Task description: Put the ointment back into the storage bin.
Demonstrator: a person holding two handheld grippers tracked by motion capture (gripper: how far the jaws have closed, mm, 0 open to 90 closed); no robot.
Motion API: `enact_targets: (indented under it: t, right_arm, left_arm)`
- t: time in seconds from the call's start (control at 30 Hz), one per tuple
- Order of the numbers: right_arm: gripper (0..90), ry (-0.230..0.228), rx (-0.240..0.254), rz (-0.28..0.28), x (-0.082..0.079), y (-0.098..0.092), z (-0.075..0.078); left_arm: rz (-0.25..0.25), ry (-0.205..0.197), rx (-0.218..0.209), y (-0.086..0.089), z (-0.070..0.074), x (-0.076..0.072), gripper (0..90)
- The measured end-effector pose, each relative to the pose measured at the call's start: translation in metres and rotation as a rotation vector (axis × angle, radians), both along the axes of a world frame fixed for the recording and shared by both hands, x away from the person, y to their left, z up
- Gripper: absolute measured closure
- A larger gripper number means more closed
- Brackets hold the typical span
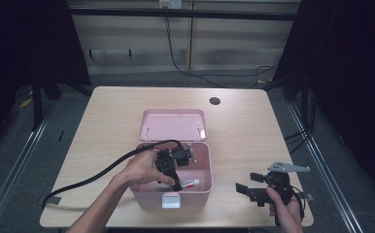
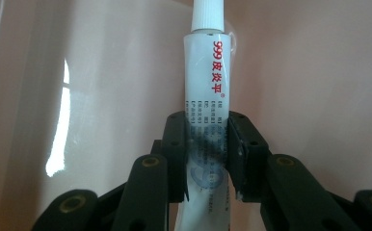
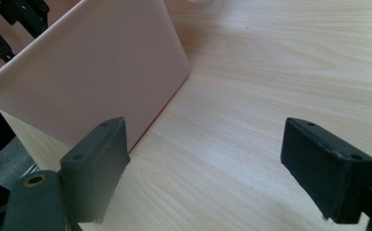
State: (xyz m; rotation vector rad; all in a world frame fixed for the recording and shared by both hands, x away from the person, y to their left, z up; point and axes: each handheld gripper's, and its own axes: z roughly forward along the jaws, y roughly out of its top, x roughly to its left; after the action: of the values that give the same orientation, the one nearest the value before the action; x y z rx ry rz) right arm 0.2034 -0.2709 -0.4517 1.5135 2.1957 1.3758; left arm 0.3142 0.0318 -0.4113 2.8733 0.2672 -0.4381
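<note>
On the wooden table (image 1: 108, 116) an open pink plastic box (image 1: 202, 187) stands close to the near edge, about midway along it, with its lid (image 1: 172, 124) thrown back flat toward the far edge and a white latch (image 1: 171, 200) on its front wall. The person's left hand (image 1: 144, 169) reaches over the near left rim of the box and points the left gripper (image 2: 207, 147) down into it. In the left gripper view its two black jaws are clenched on a white ointment tube (image 2: 206, 91), the pads pressing on both flanks of the lower part of the tube, just below the rows of fine print. The tube has red Chinese lettering beginning with "999" down its side and a ribbed white cap (image 2: 206, 14) at the end that points away from the gripper, toward the pink wall of the box. In the high view the tube shows as a white and red strip (image 1: 191, 183) low inside the box, near its front wall and toward the right corner. A thick black cable (image 1: 93, 172) trails from the left gripper across the table's near left part. The right hand (image 1: 287, 211) rests at the near right corner of the table and holds the right gripper (image 3: 205, 163), whose jaws stand wide apart with nothing between them but bare table; it lies just beside the right wall of the box (image 3: 92, 77) and does not touch it.
</note>
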Motion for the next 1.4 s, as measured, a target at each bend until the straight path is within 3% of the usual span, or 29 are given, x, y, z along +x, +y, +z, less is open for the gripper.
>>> enact_targets:
  t: [0.37, 0.63, 1.1, 1.4]
  right_arm:
    - [16.4, -0.006, 0.002, 0.001, 0.0, 0.0, 0.001]
    - [16.4, -0.003, 0.0, -0.001, 0.0, 0.0, 0.001]
    - [16.2, -0.008, -0.002, 0.0, 0.0, 0.0, 0.001]
    - [16.2, -0.004, -0.003, -0.001, 0.0, 0.0, 0.001]
  left_arm:
    - [-0.025, 0.032, 0.01, -0.005, -0.011, 0.001, 71.1]
    - [-0.06, 0.046, 0.053, -0.008, -0.02, -0.001, 71.1]
    - [-0.068, 0.078, 0.08, -0.014, -0.034, -0.002, 71.0]
    - [-0.068, 0.097, 0.058, -0.016, -0.041, -0.001, 70.9]
